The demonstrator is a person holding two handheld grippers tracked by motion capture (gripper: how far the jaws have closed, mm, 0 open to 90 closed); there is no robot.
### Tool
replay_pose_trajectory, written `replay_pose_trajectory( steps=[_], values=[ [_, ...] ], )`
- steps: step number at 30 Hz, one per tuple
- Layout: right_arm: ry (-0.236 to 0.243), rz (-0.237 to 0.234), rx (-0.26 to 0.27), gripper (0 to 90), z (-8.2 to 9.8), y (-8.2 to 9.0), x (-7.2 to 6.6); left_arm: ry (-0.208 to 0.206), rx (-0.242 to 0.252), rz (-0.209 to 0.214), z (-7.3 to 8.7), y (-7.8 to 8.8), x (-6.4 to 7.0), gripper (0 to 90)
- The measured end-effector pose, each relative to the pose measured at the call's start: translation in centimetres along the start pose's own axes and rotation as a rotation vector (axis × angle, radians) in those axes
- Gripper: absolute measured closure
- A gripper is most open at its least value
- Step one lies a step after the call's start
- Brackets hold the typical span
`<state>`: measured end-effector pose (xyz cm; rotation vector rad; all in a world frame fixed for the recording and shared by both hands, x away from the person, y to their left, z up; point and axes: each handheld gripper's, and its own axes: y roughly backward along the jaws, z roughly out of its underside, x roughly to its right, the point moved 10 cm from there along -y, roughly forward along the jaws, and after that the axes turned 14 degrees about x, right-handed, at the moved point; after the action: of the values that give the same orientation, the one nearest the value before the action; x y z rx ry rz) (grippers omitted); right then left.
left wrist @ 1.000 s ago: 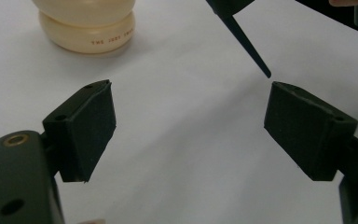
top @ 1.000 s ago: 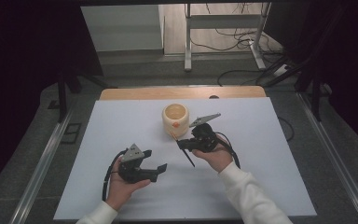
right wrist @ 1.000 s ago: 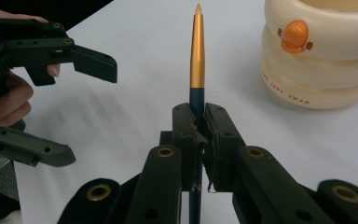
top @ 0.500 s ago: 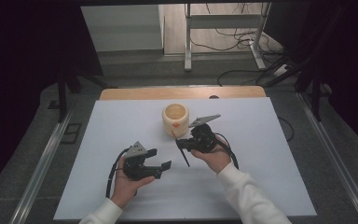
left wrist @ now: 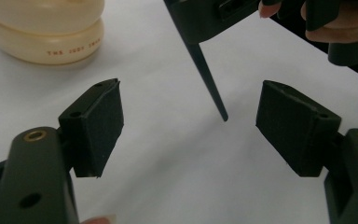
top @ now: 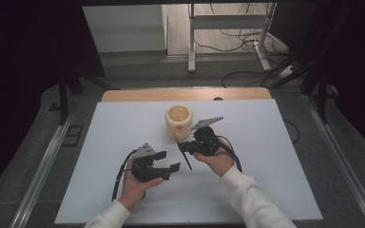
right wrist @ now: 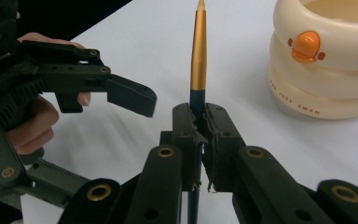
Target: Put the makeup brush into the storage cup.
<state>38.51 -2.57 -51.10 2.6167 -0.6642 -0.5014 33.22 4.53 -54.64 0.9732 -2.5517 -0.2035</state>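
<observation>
A pen [right wrist: 197, 51] with a gold upper half and a dark lower half stands between the jaws of my right gripper [right wrist: 200, 121], which is shut on it. In the high view the right gripper [top: 184, 146] holds the pen [top: 187, 160] slanting down to the white table, just in front of a cream ringed pen pot [top: 179, 121]. My left gripper [top: 168, 160] is open a little left of the pen's dark tip [left wrist: 209, 79]. In the left gripper view its pads [left wrist: 98, 126] stand wide apart with nothing between them.
The cream pot [right wrist: 326, 60] bears an orange duck-shaped knob [right wrist: 306, 46] and small lettering. The white sheet [top: 275, 156] covers the table, with a wooden strip [top: 185, 94] at its far edge. Cables and a metal stand lie on the floor beyond.
My left gripper has moved to the right, closer to the pen's lower tip. The right gripper with the pen has hardly moved.
</observation>
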Motion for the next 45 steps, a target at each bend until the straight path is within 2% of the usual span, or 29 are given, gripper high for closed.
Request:
replay_pose_trajectory(
  steps=[5, 12, 15, 20, 28, 32, 40, 42, 45],
  values=[
    [-0.005, -0.003, 0.008, 83.6, -0.1, 0.0, 0.0, 0.012, 0.003, 0.008, 0.0, -0.9, 0.2, 26.4],
    [-0.006, -0.007, 0.013, 83.6, -0.1, 0.0, -0.1, 0.071, 0.021, 0.022, -0.2, -1.9, 0.2, 37.1],
    [-0.004, -0.010, 0.019, 83.6, -0.2, 0.0, -0.2, 0.111, 0.026, 0.041, -0.2, -2.5, 0.5, 43.9],
    [-0.004, -0.014, 0.025, 83.6, -0.3, 0.1, -0.4, 0.121, 0.027, 0.068, -0.3, -3.1, 0.8, 55.5],
    [-0.007, -0.029, 0.040, 83.6, -0.5, 0.2, -0.6, 0.171, 0.027, 0.098, -0.3, -3.2, 0.6, 78.5],
    [0.000, -0.030, 0.045, 83.5, -0.5, 0.2, -0.7, 0.209, 0.026, 0.109, -0.4, -3.0, 0.2, 83.8],
    [0.001, -0.031, 0.050, 83.4, -0.6, 0.2, -0.8, 0.208, 0.025, 0.108, -0.4, -2.9, 0.2, 84.3],
    [-0.001, -0.031, 0.056, 80.8, -0.7, 0.3, -0.8, 0.203, 0.025, 0.103, -0.5, -2.8, 0.1, 84.3],
    [-0.016, -0.029, 0.079, 61.6, -1.1, 0.5, -0.7, 0.201, 0.028, 0.096, -0.6, -2.6, 0.0, 84.3]
  ],
)
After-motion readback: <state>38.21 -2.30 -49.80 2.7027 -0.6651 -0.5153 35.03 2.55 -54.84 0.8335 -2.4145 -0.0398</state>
